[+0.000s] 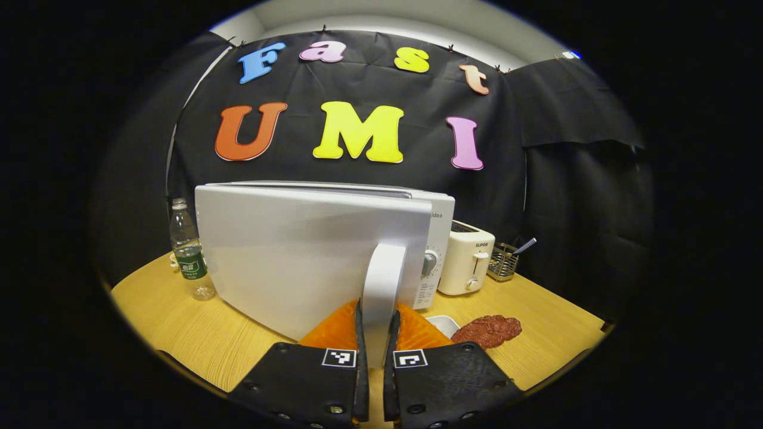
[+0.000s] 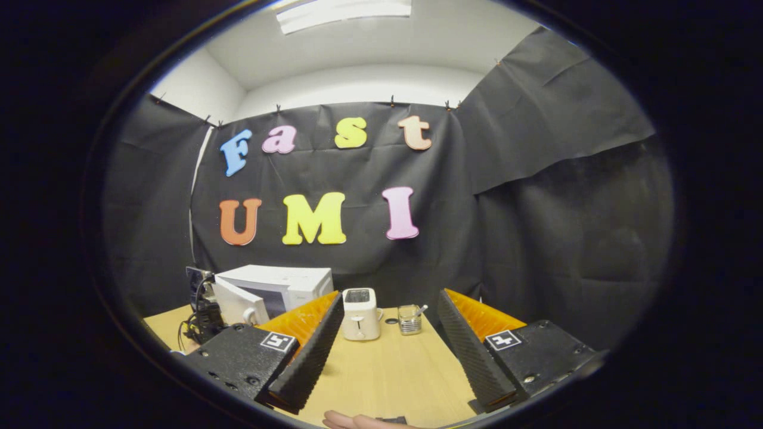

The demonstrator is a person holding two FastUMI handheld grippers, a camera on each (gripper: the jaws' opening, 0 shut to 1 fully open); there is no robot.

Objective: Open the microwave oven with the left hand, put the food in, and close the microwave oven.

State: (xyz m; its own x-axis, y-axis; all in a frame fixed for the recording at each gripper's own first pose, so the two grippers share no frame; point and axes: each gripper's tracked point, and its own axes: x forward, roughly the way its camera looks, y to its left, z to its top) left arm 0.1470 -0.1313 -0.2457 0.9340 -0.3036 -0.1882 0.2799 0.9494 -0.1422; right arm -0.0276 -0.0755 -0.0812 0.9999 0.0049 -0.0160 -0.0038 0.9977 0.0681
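Left gripper [image 1: 375, 342], nearest, fingers clamped on the handle [image 1: 381, 292] of the partly open door [image 1: 298, 250]. Right gripper [image 2: 387, 339] spread wide, empty. Food [image 1: 489, 330] on the table [image 1: 197, 339], right of the microwave [image 1: 438, 220]; loading and closing remain.

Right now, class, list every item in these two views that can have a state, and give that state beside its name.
Microwave door: swung partly open.
Door handle: clamped between the left tool's fingers.
Left tool: shut on the handle.
Right tool: open, holding nothing.
Water bottle: upright, capped.
Toaster: lever up.
Food: lying on the table.
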